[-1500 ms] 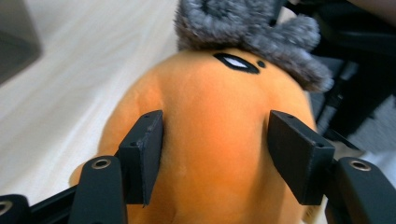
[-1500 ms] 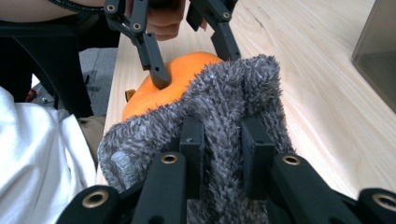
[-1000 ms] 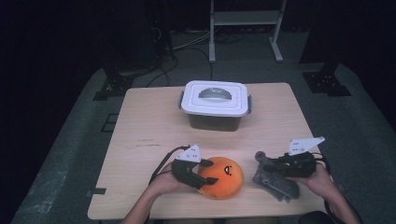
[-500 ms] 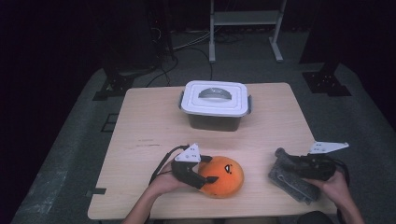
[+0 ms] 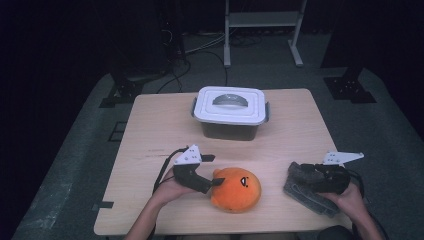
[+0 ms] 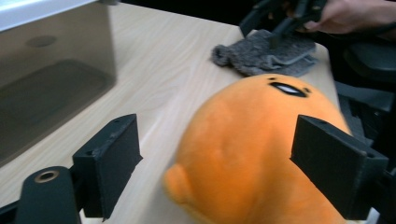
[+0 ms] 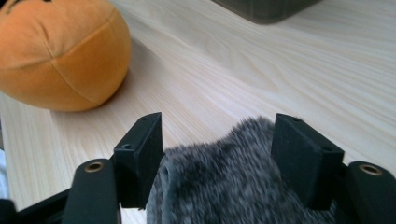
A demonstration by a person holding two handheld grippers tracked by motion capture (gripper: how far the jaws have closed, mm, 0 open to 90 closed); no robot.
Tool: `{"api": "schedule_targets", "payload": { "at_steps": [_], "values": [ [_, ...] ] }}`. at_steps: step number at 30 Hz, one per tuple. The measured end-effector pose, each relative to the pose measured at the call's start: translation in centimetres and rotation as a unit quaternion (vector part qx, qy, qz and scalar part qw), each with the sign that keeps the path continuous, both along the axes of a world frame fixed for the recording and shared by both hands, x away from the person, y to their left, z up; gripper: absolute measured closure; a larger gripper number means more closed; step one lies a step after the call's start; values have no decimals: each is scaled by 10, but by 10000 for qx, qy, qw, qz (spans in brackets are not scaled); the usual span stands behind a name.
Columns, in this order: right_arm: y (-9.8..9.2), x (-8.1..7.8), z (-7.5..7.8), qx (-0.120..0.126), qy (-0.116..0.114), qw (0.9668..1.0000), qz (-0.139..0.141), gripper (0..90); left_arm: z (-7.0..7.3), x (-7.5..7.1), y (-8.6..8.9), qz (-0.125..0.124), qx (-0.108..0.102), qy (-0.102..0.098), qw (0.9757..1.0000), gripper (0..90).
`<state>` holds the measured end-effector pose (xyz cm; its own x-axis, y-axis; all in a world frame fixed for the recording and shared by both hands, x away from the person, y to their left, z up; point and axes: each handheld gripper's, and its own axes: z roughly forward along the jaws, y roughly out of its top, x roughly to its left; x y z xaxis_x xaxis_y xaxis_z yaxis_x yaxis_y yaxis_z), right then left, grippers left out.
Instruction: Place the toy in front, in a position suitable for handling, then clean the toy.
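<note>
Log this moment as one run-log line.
left gripper: jaws just opening, astride orange plush | right gripper: jaws just opening, astride grey cloth | lidded box: shut, untouched

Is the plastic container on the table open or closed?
Closed: the white lid sits flat on the container, its handle folded down.

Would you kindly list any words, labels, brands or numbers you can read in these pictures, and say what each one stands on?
There is no readable text.
Orange plush toy: a stitched black face, no letters.
White lid of the storage box: no label that can be made out.
Grey furry cloth: no tag or print.
Wooden table: faint marks, not lettering.
</note>
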<state>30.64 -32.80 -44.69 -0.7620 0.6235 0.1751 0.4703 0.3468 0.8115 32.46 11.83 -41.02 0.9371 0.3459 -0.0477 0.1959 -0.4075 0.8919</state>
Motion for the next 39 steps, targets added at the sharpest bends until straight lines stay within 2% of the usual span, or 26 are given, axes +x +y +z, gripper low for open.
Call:
{"api": "schedule_targets", "payload": {
  "at_steps": [4, 8, 10, 13, 17, 21, 22, 25, 27, 31, 32, 35, 36, 37, 39],
  "values": [
    [5, 2, 1, 80, 31, 9999, 116, 297, -1, 5, 10, 245, -87, 53, 9996, 124],
    [8, 4, 1, 79, 61, 9998, 163, 285, -1, 7, 14, 332, -81, 37, 9994, 112],
    [12, 6, 3, 180, 61, 9996, 217, 277, -1, 8, 18, 386, -121, 37, 9992, 111],
    [14, 7, 5, 199, 41, 9995, 258, 274, 0, 8, 20, 433, -108, 13, 9990, 108],
    [20, 12, 10, 245, -1, 9991, 356, 273, 2, 8, 24, 519, -222, -37, 9984, 107],
    [29, 18, 21, 267, -129, 9984, 486, 273, 2, 7, 26, 578, -254, -40, 9980, 107],
    [34, 22, 29, 248, -199, 9979, 567, 273, 0, 5, 27, 595, -229, -30, 9980, 102],
    [41, 26, 36, 231, -272, 9971, 668, 273, -2, 2, 30, 602, -135, -25, 9981, 101],
    [52, 31, 47, 120, -357, 9960, 812, 272, -4, -5, 36, 680, -108, -33, 9976, 99],
    [64, 37, 57, 14, -440, 9943, 969, 271, -5, -11, 44, 773, -82, -63, 9970, 99],
    [72, 42, 65, -35, -497, 9930, 1074, 272, -5, -15, 49, 828, -60, -83, 9965, 99],
    [78, 45, 72, -49, -541, 9921, 1134, 272, -5, -17, 53, 876, -97, -93, 9961, 97],
    [85, 50, 80, -41, -571, 9911, 1203, 271, -4, -19, 57, 917, -130, -131, 9956, 97],
    [85, 50, 80, -41, -571, 9911, 1203, 271, -4, -19, 57, 917, -130, -131, 9956, 96],
    [96, 58, 90, -84, -616, 9895, 1308, 272, -2, -19, 61, 966, -218, -123, 9950, 94]
  ]
}}
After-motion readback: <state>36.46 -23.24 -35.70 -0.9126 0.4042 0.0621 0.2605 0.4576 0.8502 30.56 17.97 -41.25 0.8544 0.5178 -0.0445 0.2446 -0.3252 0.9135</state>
